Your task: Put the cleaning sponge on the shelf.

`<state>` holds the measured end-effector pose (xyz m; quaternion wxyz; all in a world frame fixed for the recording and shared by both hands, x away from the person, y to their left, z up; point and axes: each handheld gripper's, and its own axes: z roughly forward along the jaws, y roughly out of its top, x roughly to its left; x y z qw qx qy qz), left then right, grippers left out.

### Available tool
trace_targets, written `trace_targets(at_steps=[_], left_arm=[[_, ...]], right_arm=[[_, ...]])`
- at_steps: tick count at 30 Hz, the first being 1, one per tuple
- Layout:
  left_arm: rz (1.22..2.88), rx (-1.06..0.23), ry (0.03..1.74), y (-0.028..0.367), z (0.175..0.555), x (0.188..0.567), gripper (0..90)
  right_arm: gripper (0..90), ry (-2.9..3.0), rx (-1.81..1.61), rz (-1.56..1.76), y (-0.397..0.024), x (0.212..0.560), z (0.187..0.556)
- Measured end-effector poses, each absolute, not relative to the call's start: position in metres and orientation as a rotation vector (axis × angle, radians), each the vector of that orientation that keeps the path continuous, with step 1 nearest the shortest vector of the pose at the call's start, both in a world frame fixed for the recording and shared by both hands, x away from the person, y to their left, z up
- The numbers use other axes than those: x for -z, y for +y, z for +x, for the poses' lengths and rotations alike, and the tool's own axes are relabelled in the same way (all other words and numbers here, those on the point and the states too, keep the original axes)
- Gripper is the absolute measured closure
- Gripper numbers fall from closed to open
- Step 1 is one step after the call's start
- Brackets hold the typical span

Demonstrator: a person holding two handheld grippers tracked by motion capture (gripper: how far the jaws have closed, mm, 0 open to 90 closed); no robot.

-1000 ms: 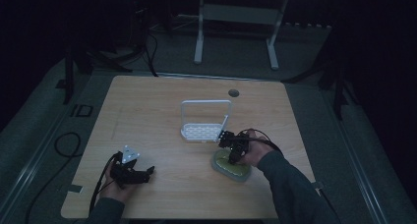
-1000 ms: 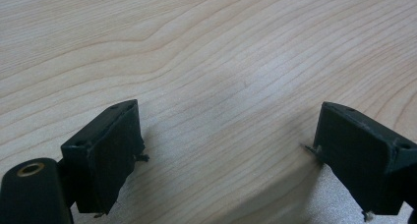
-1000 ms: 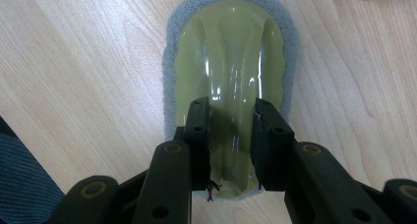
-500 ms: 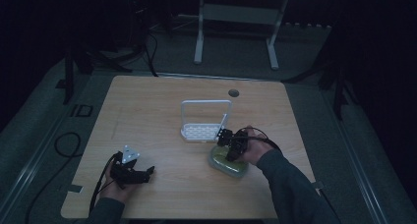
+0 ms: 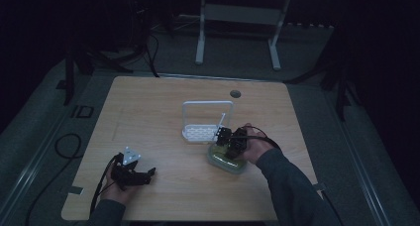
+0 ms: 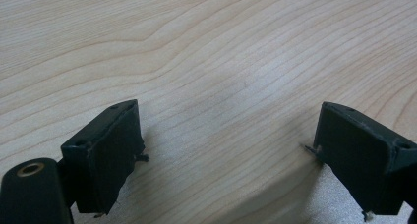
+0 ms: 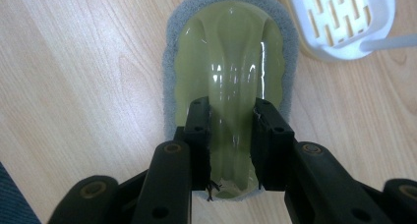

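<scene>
A green scrubbing pad with a glossy handle ridge and a grey felt base [image 7: 231, 62] lies flat on the wooden table [image 5: 148, 117], right of centre [image 5: 227, 159]. My right gripper [image 7: 231, 145] is shut on the handle ridge, one jaw on each side; in the high view it sits over the pad [image 5: 233, 142]. A white plastic rack with an upright frame [image 5: 205, 122] stands just beyond the pad, its slotted base at the top right of the right gripper view [image 7: 344, 17]. My left gripper [image 6: 226, 155] rests near the table's front left [image 5: 133, 174], open, with bare wood between its jaws.
A small dark round hole [image 5: 235, 93] is set in the table near its far edge. A white table frame [image 5: 237, 18] stands on the floor behind. A cable [image 5: 64, 146] loops on the floor at the left.
</scene>
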<state>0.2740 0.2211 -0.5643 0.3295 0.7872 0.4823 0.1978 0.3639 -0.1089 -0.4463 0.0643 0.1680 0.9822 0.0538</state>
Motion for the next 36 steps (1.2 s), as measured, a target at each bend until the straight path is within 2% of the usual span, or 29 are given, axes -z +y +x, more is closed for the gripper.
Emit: trace_targets(at_steps=[36], left_arm=[[2.060, -0.517, 1.261, 0.221, 0.274, 0.564, 11.1]], right_arm=[[71.5, 2.876, -0.160, 0.336, -0.096, 0.431, 0.373]])
